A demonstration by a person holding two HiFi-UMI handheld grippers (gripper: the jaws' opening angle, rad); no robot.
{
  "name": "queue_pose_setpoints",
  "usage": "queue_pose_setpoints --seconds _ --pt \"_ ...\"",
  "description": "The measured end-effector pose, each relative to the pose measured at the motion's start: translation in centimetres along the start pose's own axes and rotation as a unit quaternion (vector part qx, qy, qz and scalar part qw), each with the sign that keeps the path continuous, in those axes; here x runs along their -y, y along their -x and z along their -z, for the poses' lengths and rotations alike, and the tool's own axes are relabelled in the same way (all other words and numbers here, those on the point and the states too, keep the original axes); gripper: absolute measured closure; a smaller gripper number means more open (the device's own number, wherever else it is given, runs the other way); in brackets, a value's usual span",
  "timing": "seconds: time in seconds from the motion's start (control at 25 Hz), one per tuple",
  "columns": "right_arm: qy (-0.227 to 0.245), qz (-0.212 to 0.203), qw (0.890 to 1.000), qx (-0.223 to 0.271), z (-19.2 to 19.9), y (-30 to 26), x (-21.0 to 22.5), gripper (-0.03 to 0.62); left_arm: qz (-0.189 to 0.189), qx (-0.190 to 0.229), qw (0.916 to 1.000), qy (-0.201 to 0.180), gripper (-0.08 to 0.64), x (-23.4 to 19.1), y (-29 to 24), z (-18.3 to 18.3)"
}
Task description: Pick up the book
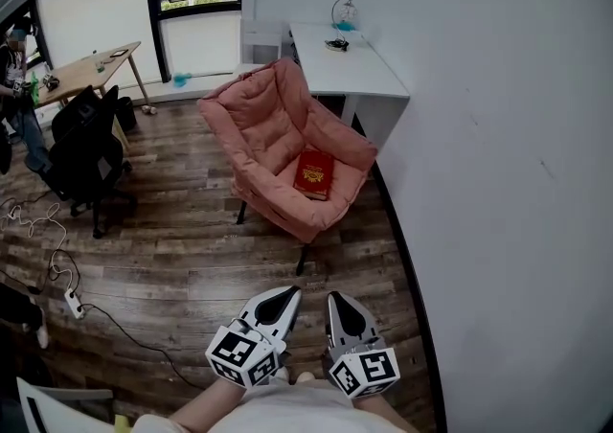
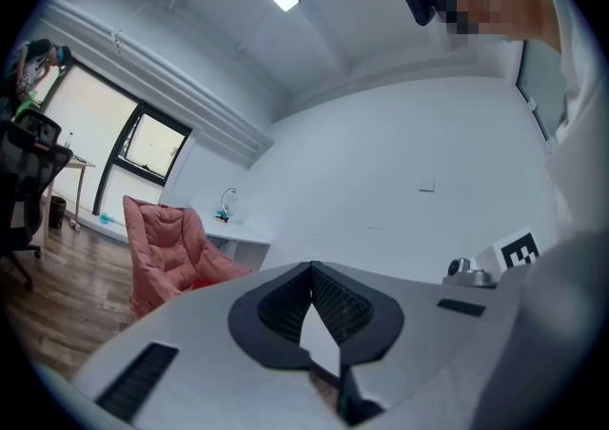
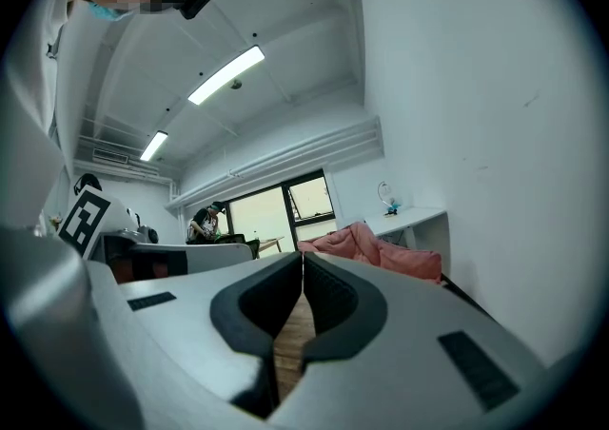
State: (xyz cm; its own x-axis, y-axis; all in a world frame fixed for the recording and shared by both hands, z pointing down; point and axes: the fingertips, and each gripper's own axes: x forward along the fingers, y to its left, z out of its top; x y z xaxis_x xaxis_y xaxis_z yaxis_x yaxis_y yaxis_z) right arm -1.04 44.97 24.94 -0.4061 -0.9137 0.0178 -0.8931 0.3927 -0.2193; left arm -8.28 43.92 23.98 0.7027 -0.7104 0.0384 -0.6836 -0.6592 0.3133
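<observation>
A red book (image 1: pixel 314 173) with gold print lies flat on the seat of a pink padded chair (image 1: pixel 271 130) against the white wall. My left gripper (image 1: pixel 288 293) and right gripper (image 1: pixel 338 298) are side by side at the bottom of the head view, well short of the chair, over the wooden floor. Both are shut with nothing between their jaws. The left gripper view shows the pink chair (image 2: pixel 164 245) ahead at the left beyond the left gripper (image 2: pixel 310 266). In the right gripper view the chair (image 3: pixel 381 251) lies ahead past the right gripper (image 3: pixel 303 257).
A white desk (image 1: pixel 347 65) stands behind the chair with a small lamp on it. A black office chair (image 1: pixel 84 155) is at the left, with cables and a power strip (image 1: pixel 73 302) on the floor. A wooden table (image 1: pixel 91 65) and a person (image 1: pixel 19 86) are at the far left.
</observation>
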Motion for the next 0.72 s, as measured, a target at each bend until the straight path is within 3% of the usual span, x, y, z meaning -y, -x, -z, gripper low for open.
queue_pose_setpoints --seconds 0.36,0.72 --pt "0.011 -0.001 1.0 0.015 -1.5 -1.8 -0.7 0.565 -0.002 0.002 1.0 0.005 0.557 -1.6 -0.2 -0.7" --pt "0.009 0.011 1.0 0.012 -0.5 -3.3 0.5 0.565 -0.004 -0.005 0.9999 0.008 0.557 -3.9 -1.7 0.0"
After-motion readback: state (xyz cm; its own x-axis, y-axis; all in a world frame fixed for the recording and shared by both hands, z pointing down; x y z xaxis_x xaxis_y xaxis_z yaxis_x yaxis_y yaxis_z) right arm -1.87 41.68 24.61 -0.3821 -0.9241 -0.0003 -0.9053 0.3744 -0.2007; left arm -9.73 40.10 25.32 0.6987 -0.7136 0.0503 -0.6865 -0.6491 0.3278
